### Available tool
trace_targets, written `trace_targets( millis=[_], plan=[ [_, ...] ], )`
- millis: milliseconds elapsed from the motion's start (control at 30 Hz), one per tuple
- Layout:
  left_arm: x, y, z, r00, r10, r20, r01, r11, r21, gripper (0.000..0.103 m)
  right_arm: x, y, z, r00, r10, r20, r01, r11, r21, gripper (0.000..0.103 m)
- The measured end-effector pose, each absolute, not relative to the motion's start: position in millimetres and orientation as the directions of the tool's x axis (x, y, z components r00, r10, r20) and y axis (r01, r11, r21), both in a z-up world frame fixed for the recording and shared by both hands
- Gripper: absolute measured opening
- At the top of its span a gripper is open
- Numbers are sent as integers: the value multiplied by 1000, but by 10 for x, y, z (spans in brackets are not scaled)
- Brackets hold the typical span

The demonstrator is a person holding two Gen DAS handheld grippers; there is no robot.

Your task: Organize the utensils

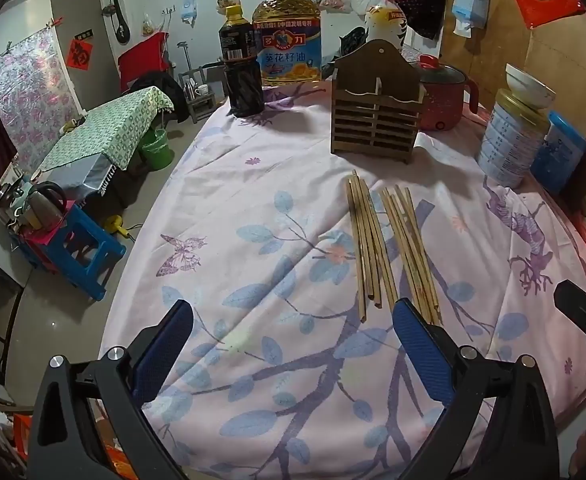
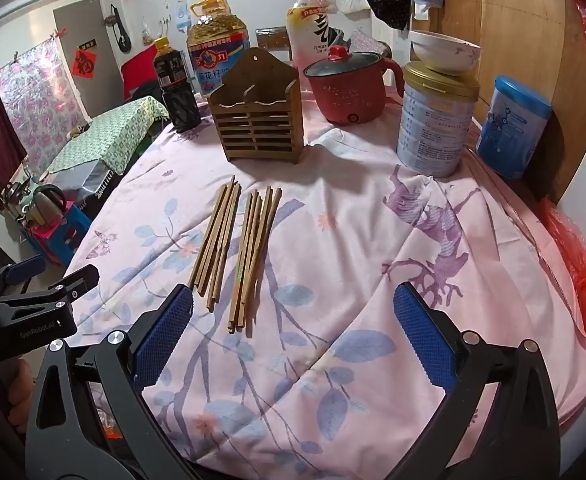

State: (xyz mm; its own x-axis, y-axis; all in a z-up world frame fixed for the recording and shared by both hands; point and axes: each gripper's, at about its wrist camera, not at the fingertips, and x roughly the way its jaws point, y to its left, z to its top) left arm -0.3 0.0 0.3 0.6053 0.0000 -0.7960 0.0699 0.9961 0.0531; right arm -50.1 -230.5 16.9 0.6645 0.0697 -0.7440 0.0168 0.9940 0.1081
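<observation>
Lying in two bundles on the cloth [image 1: 253,184], chopsticks [image 1: 389,240] are seen just beyond both empty, wide-open tongs: left gripper [image 1: 293,320], right gripper [image 2: 293,304]

On the worktop [image 2: 373,240] ahead of me the chopsticks lie in two bundles side by side, the left bundle [image 2: 215,240] just beside the right bundle [image 2: 255,256]. Behind them stands the holder [image 2: 259,120], with the sauce bottle [image 2: 175,88] to its left and the pot [image 2: 349,86] to its right. Right of the pot stands a tin [image 2: 435,120] with a bowl [image 2: 445,52] on top.
</observation>
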Motion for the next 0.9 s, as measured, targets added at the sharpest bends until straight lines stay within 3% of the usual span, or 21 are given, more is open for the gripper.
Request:
trace_targets(
  millis=[900],
  plan=[
    [15,-4,-69,591,19,-807,61,996,69,98,-485,-2295,158,667,67,-742,17,994,105,97]
  ],
)
